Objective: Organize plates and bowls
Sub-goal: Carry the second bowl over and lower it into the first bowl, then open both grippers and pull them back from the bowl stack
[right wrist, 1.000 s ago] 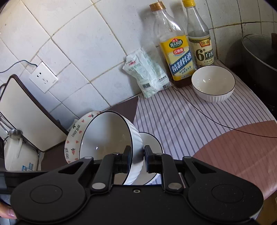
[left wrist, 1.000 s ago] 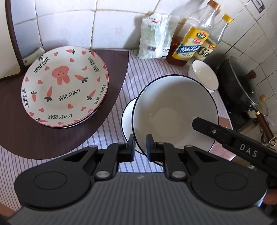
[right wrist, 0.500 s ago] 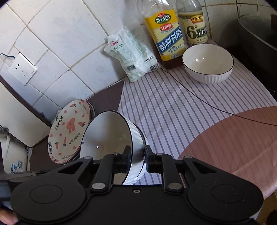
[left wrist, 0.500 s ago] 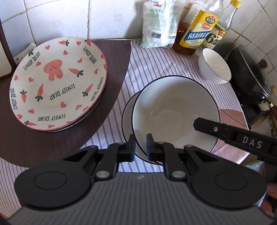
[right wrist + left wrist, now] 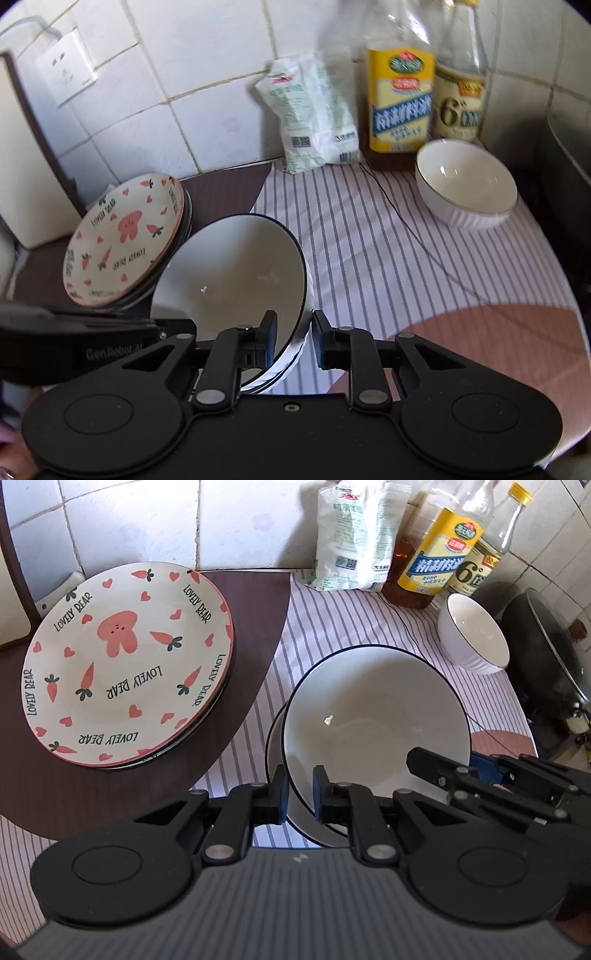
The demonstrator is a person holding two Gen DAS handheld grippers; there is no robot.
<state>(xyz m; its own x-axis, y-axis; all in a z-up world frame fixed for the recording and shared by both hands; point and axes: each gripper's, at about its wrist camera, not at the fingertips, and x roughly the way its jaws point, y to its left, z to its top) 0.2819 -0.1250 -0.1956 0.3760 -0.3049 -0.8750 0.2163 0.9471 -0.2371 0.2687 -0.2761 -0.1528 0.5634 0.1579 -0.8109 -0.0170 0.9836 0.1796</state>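
Two grippers pinch one white black-rimmed ceramic bowl [image 5: 373,716] at lower centre: left gripper [image 5: 299,794] and right gripper [image 5: 293,339] clamp opposite rims. We should lower it level into the matching bowl [image 5: 275,738] beneath, then release together.

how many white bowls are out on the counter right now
3: one held bowl gripped by both grippers, a second bowl right under it, and a small bowl by the bottles.

The top plate [image 5: 127,664] of the stack read "LOVELY BEAR" several times around its rim and middle. A clear bottle [image 5: 459,79] carried a label with a large "6°". The left gripper [image 5: 74,347] body bore "GenRobot.AI".
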